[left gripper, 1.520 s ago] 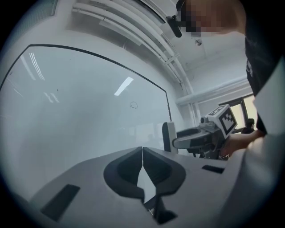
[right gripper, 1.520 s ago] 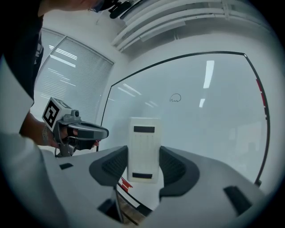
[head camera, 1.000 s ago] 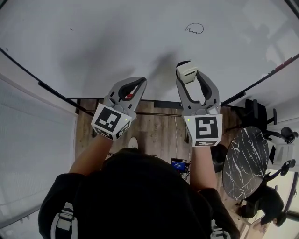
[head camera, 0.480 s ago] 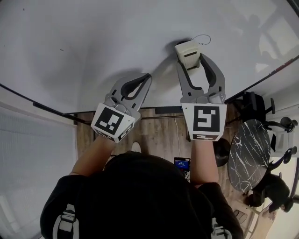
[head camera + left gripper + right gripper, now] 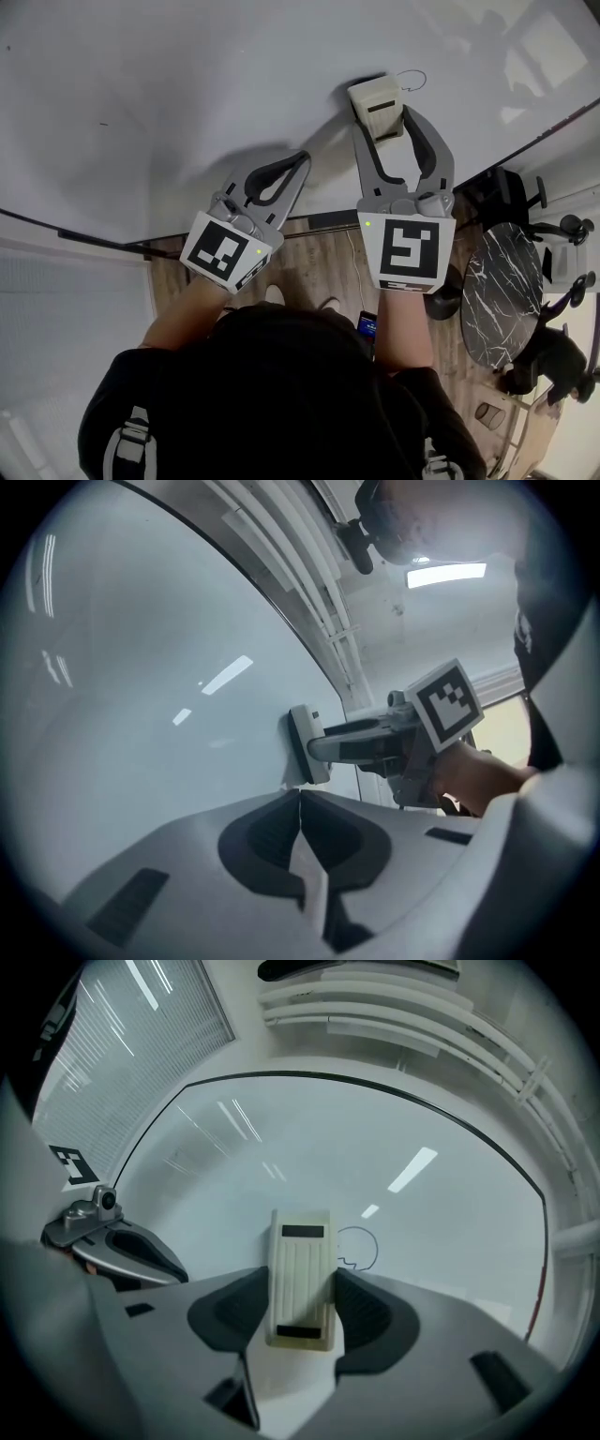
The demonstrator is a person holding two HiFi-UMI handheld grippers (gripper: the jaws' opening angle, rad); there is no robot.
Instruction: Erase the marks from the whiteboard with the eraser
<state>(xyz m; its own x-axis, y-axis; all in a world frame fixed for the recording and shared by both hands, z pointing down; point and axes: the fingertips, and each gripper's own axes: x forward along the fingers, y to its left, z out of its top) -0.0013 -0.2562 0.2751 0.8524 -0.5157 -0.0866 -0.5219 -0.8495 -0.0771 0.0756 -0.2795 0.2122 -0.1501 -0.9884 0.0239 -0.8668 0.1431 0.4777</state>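
Note:
A cream eraser [image 5: 376,107] [image 5: 301,1275] is clamped between the jaws of my right gripper [image 5: 392,131] [image 5: 302,1312], with its far end against the whiteboard [image 5: 187,84]. A small black scribble [image 5: 411,81] [image 5: 357,1249] is drawn just right of the eraser, part of it behind the eraser's edge. My left gripper [image 5: 277,180] [image 5: 298,803] is shut on nothing and hovers near the board, left of and lower than the right one. In the left gripper view the eraser [image 5: 307,744] meets the board [image 5: 141,714] edge-on.
A tiny dark speck [image 5: 103,124] sits on the board at far left. The board's dark frame edge [image 5: 75,236] runs below it. Wooden floor [image 5: 319,253], a round marble table [image 5: 502,291] and black office chairs [image 5: 520,202] lie to the right. Window blinds [image 5: 122,1044] show left.
My right gripper has carried the eraser up the board, from below the scribble to right beside it. The left gripper has shifted slightly upward and stays shut.

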